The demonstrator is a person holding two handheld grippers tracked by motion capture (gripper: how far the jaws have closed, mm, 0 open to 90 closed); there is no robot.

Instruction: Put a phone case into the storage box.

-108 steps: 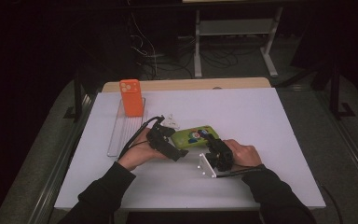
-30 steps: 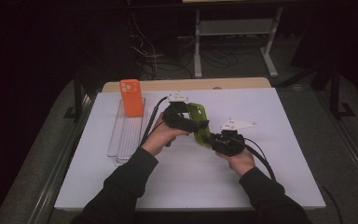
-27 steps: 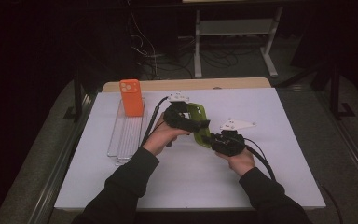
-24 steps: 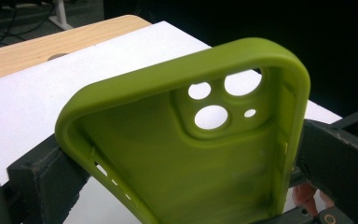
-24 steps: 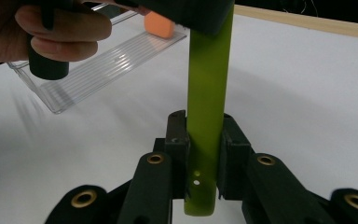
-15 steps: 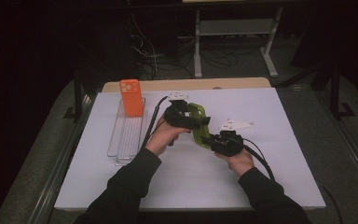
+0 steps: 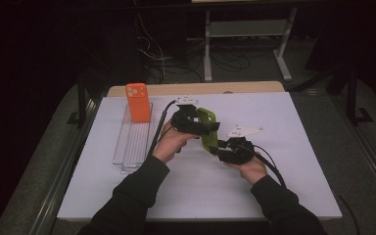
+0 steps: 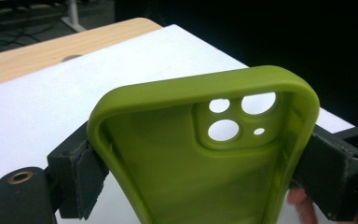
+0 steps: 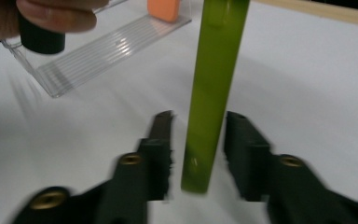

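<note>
A green phone case (image 7: 207, 128) is held off the table, standing on edge. My left gripper (image 7: 196, 125) is shut on it, one jaw pressing each long side just below the camera cut-outs (image 8: 235, 119). The case's hollow inside (image 8: 186, 182) faces that camera. My right gripper (image 7: 227, 149) sits at the case's lower end. In the right gripper view the case (image 9: 212, 93) runs edge-on between the jaws of my right gripper (image 9: 198, 135), with a small gap on each side, so that gripper is open.
A clear ribbed rack (image 7: 132, 139) lies at the left of the white table (image 7: 284, 186), with an orange phone case (image 7: 138, 102) standing at its far end. A wooden strip (image 7: 196, 89) borders the table's far edge. A hand (image 9: 56, 16) shows near the rack (image 9: 107, 51).
Since 3.6 s ago the green case has gone from lying flat near the table's front to standing on edge farther back, in my left gripper. Over the last second both hands barely moved.
</note>
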